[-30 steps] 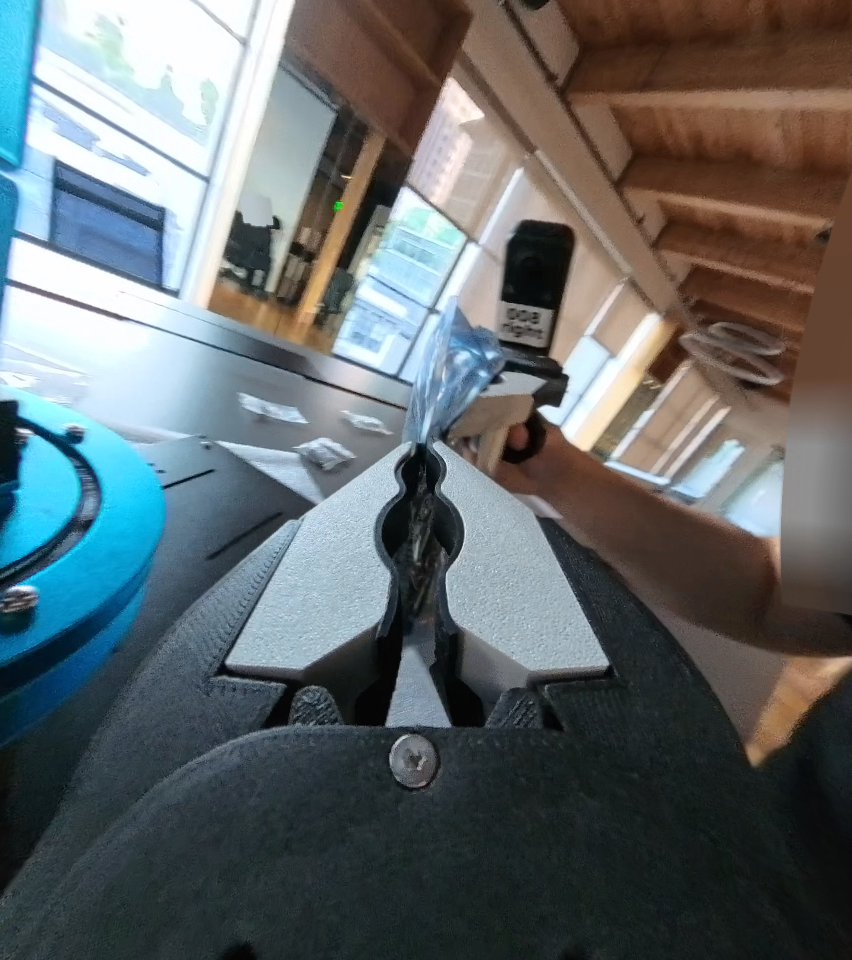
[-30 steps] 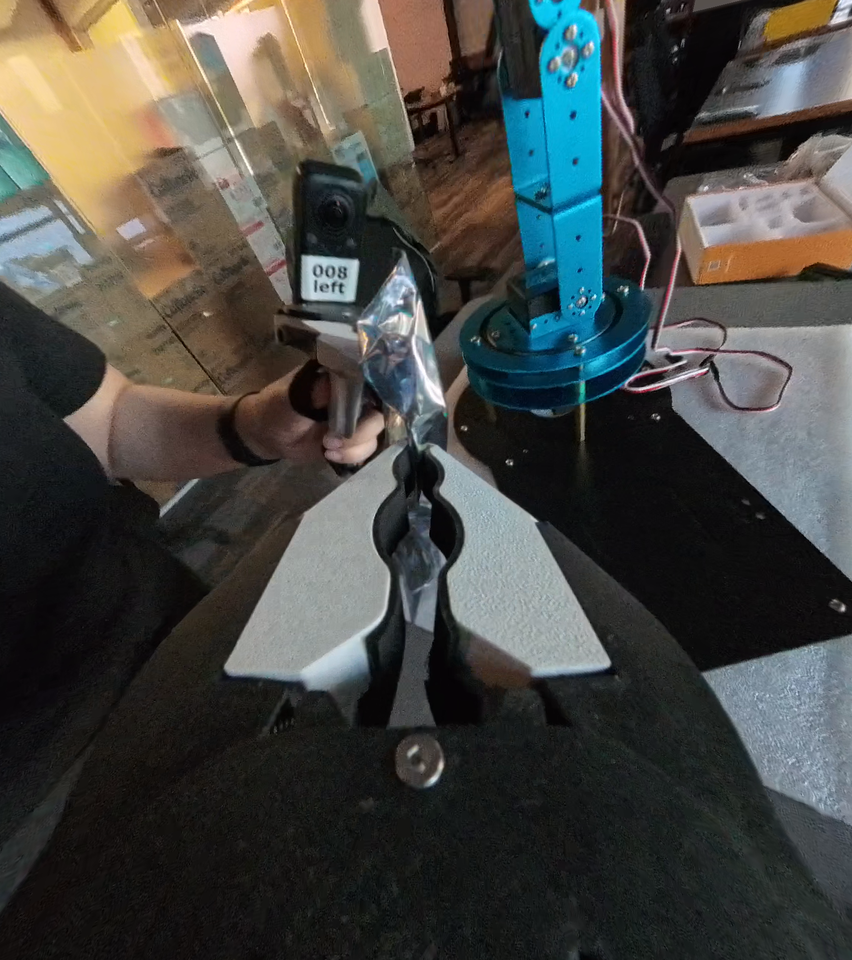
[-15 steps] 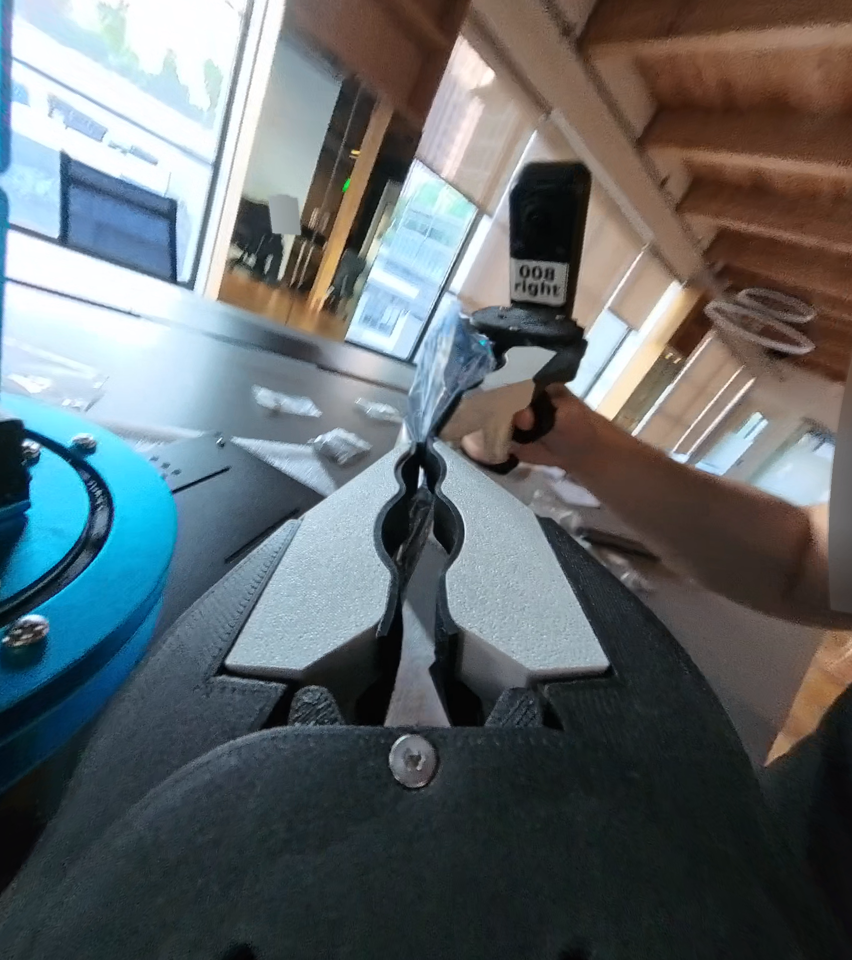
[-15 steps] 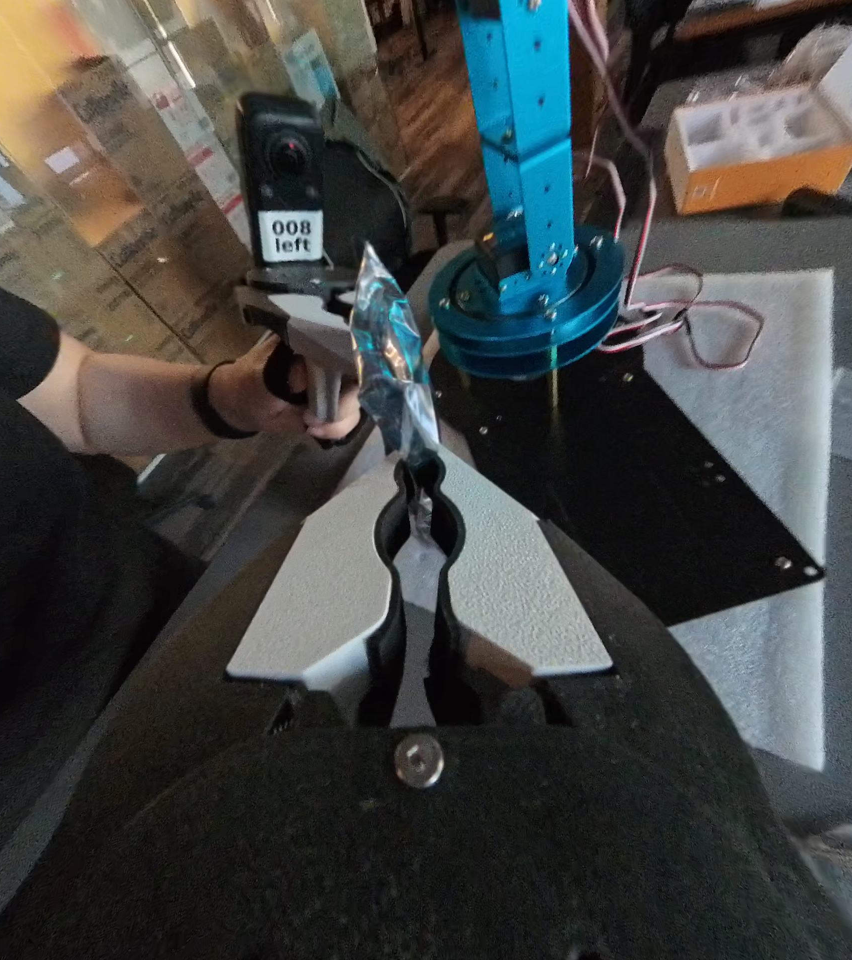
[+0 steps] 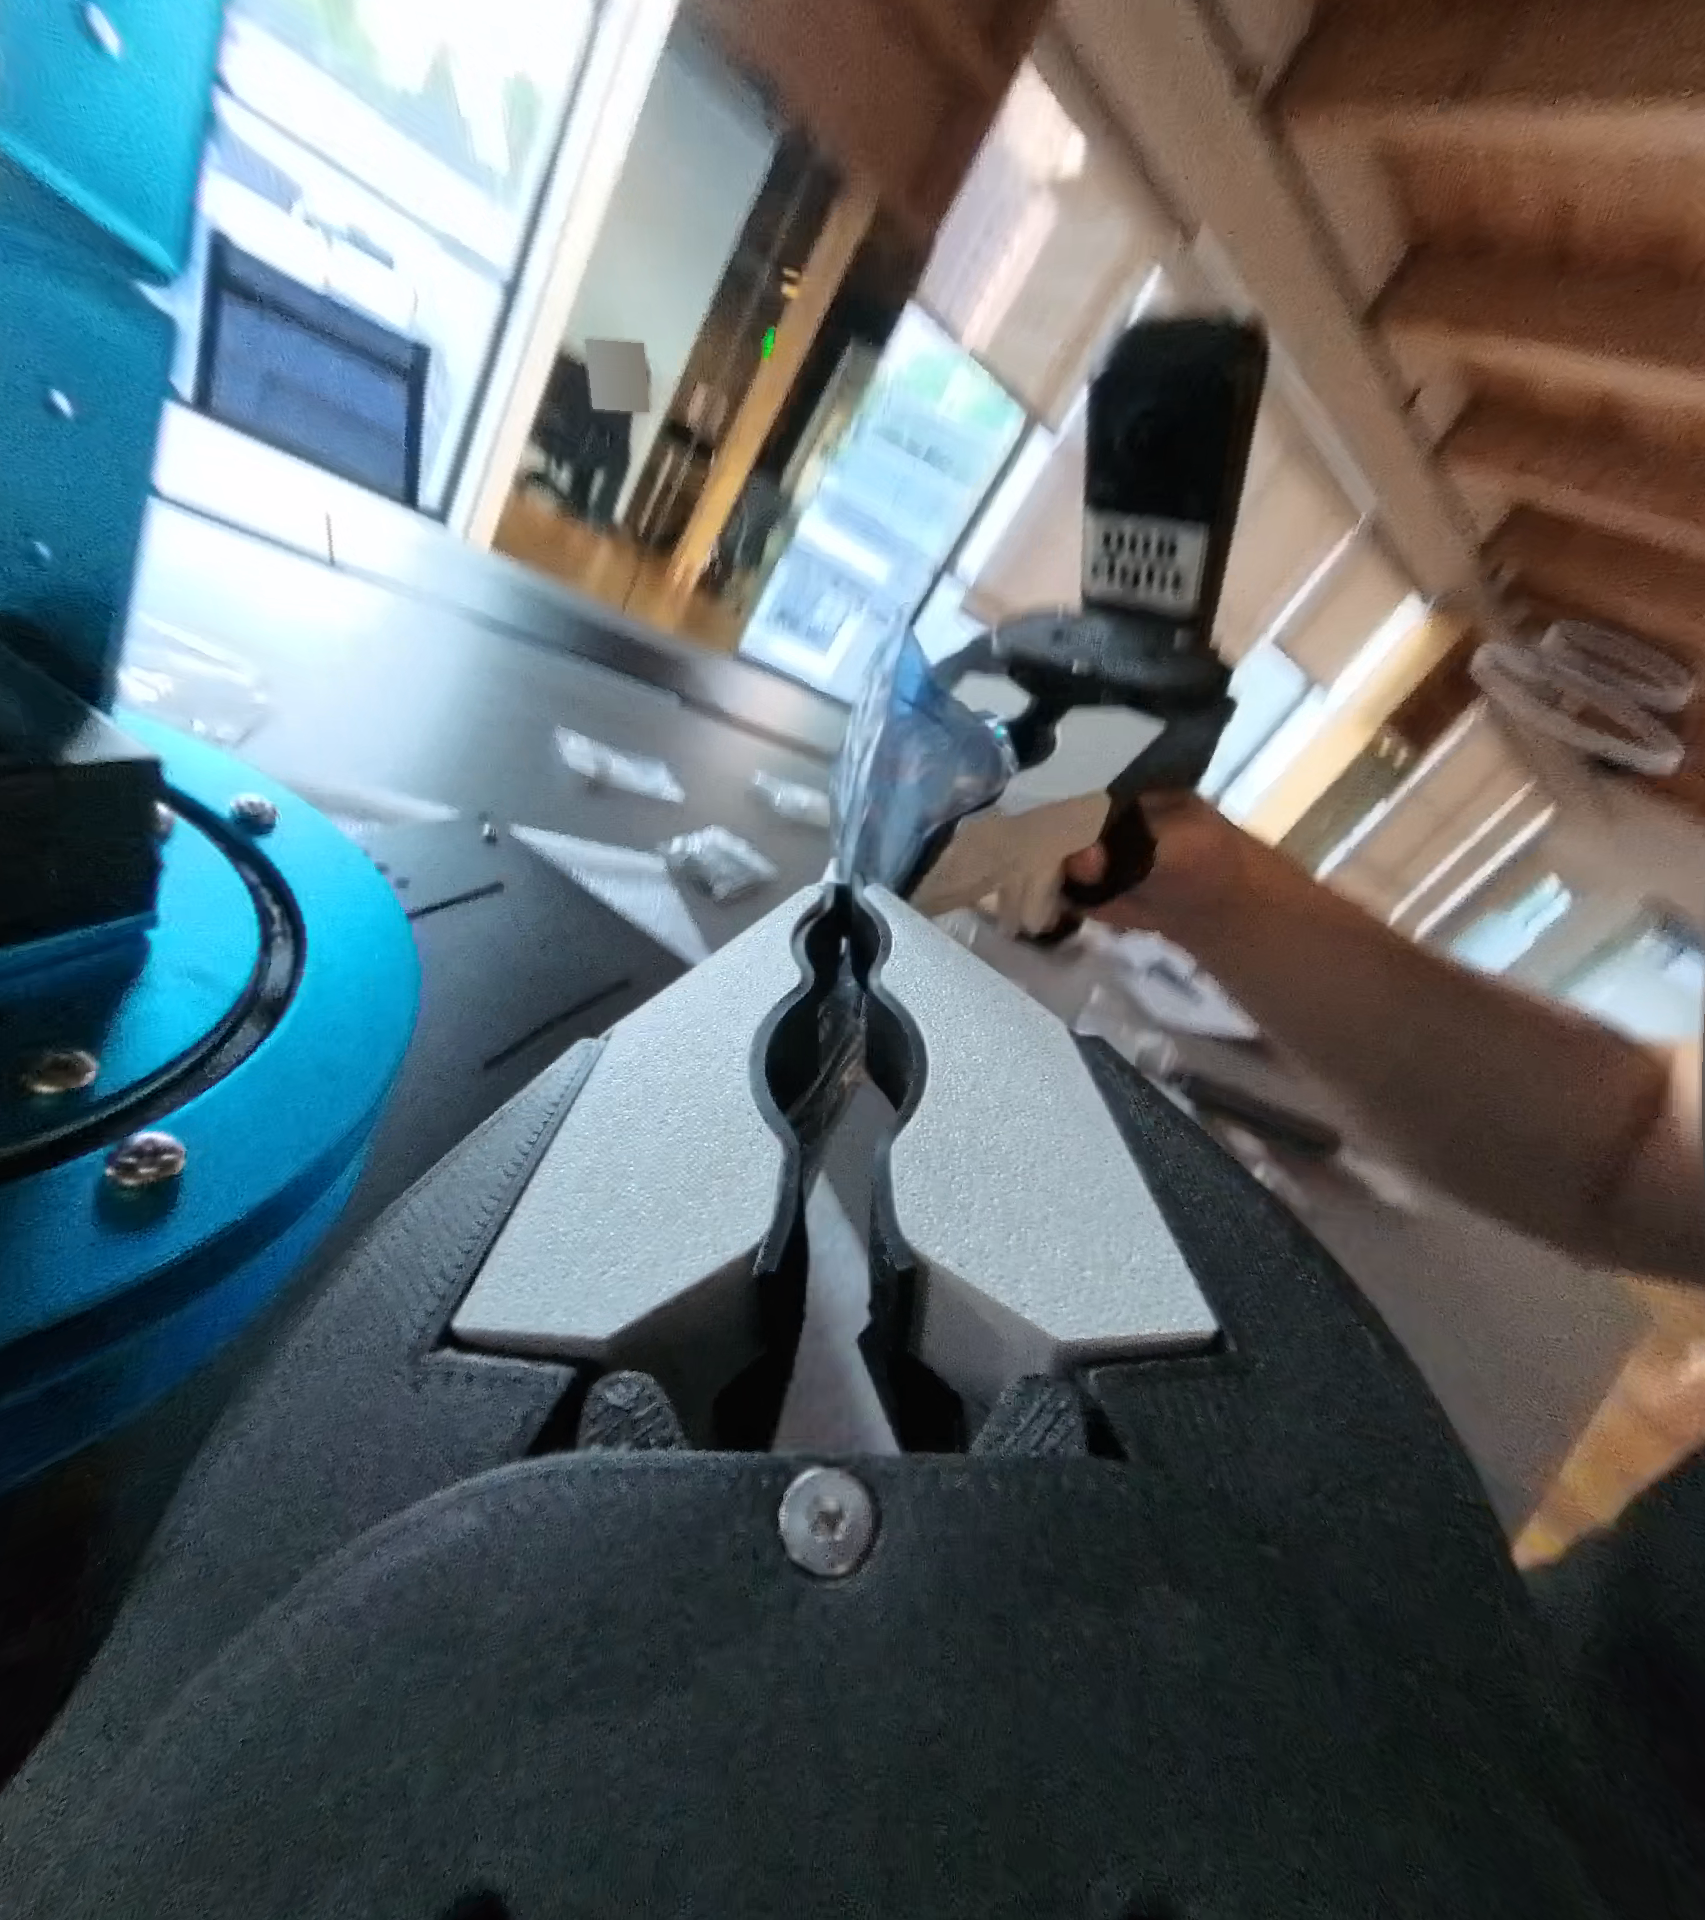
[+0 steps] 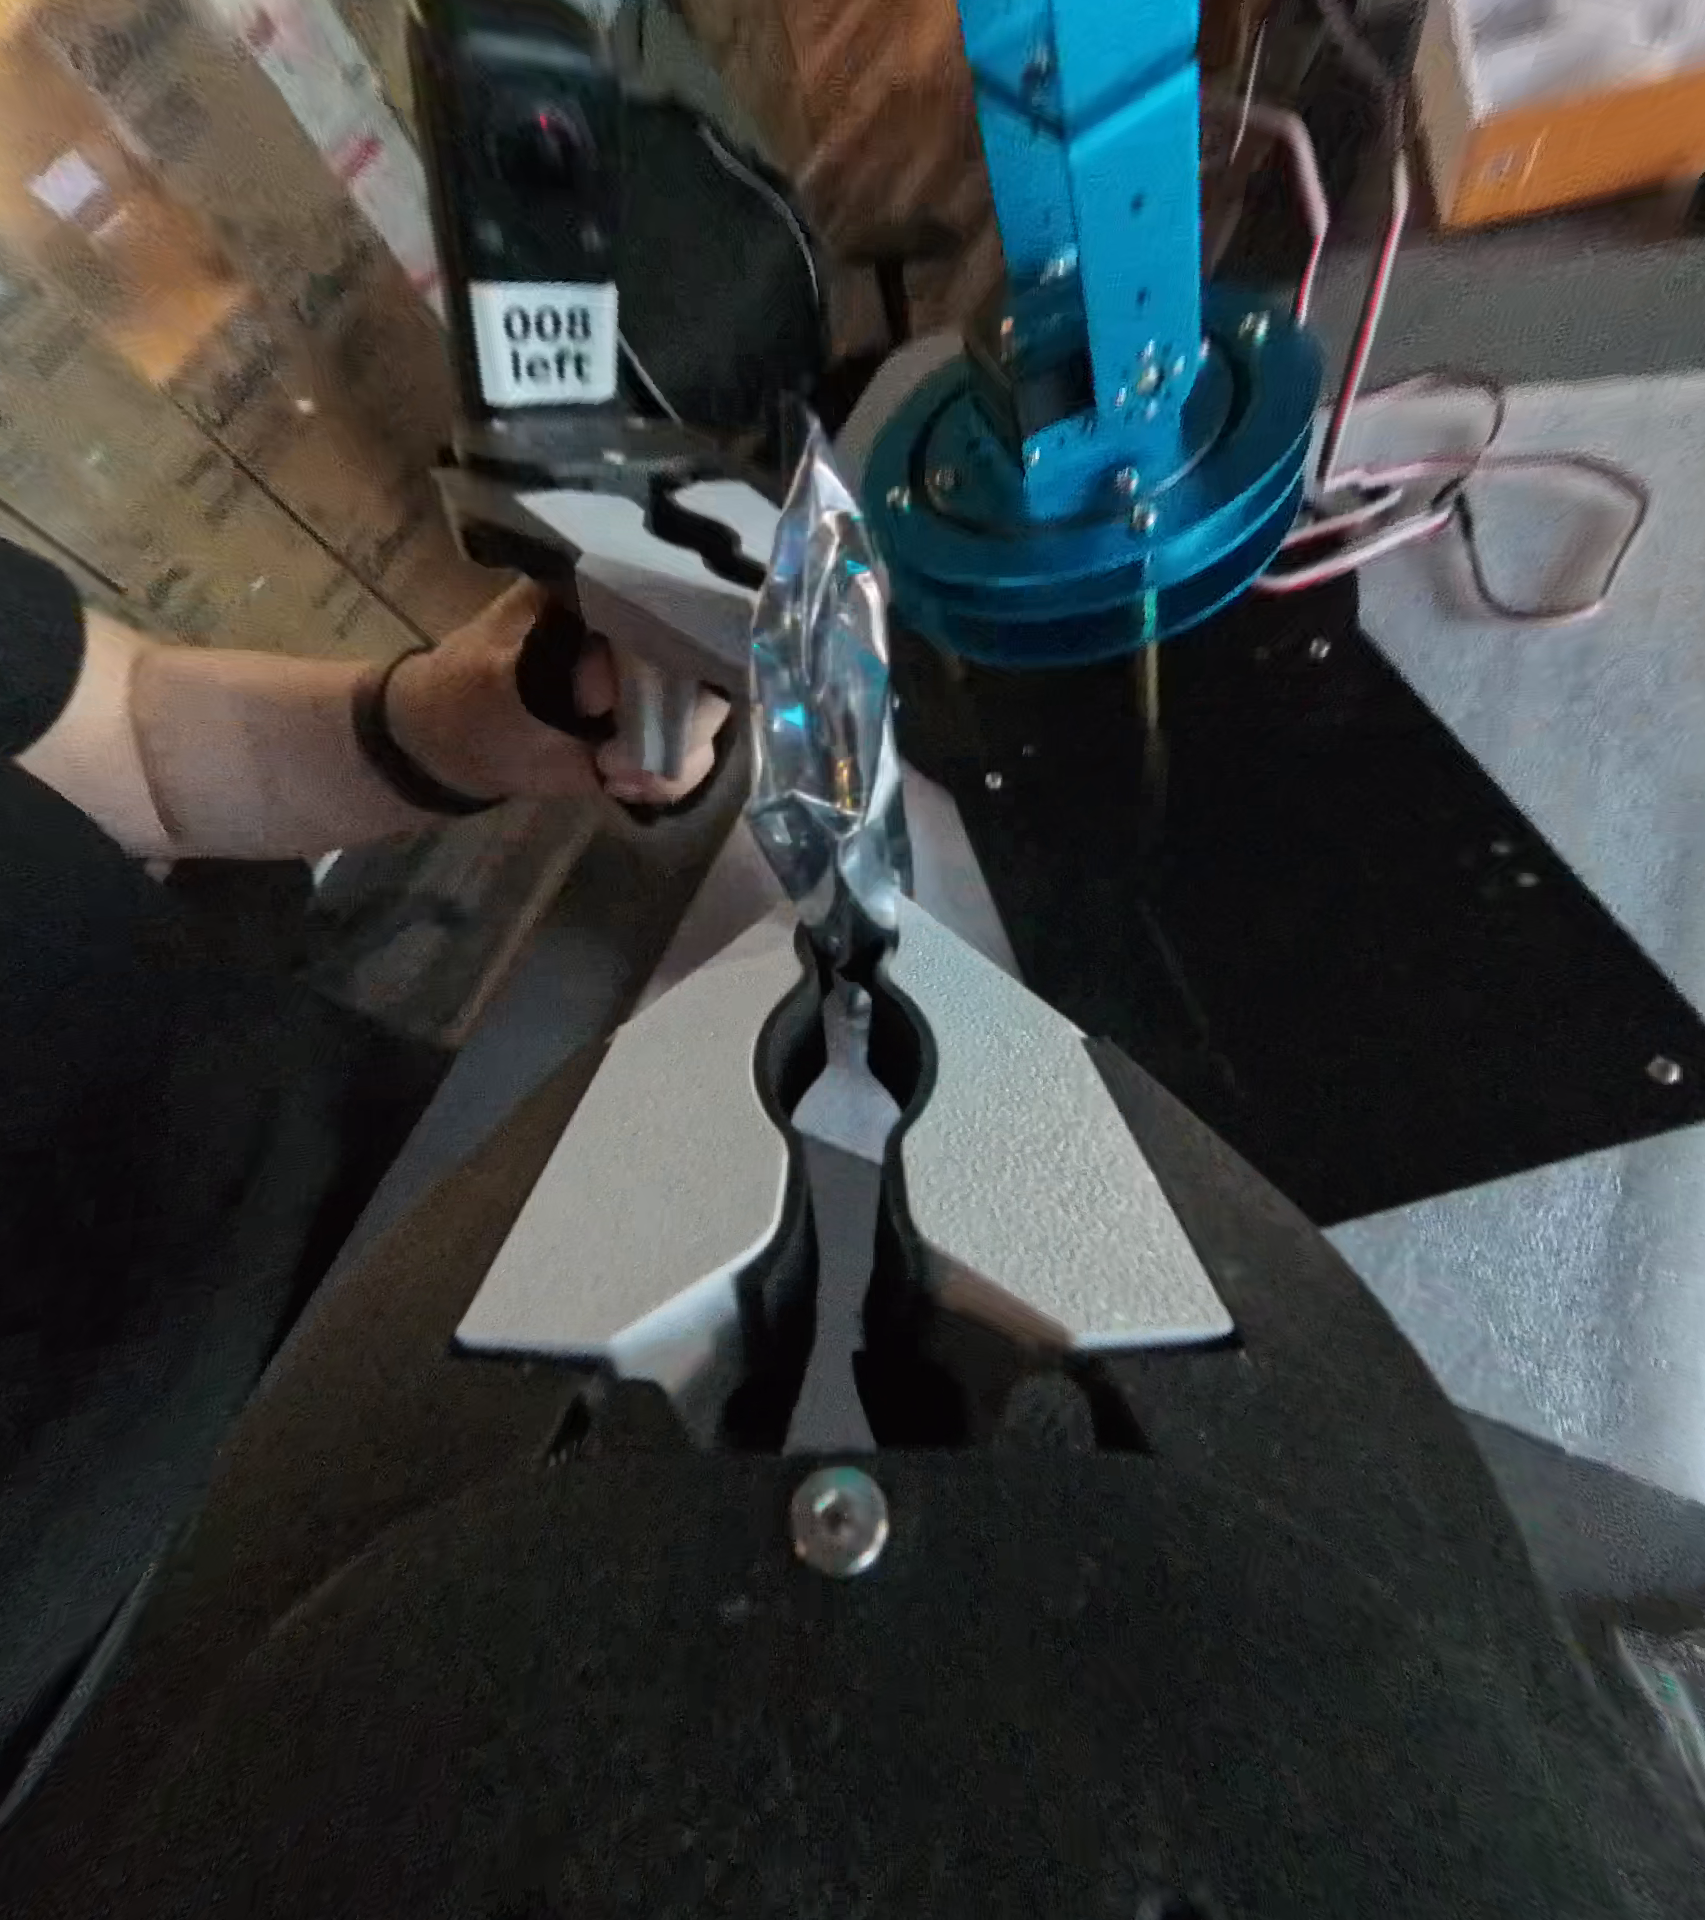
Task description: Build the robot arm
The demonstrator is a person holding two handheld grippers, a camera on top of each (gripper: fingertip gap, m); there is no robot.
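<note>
— What was held by the left gripper point(image 5: 846, 902)?

— One end of a crinkled clear plastic bag point(image 5: 905, 769) was pinched between its closed tips, just right of the blue round base point(image 5: 204, 1039). The bag was seen stretched toward the right gripper point(image 5: 993, 769), gripped farther off by a hand point(image 5: 1118, 873).

— And by the right gripper point(image 6: 843, 940)?

— The other end of the plastic bag point(image 6: 822, 675) was clamped in its narrowed tips, left of the blue round base point(image 6: 1087, 540). A black plate point(image 6: 1295, 935) and white foam sheet point(image 6: 1606, 831) were spread beneath and to the right of that base.
</note>
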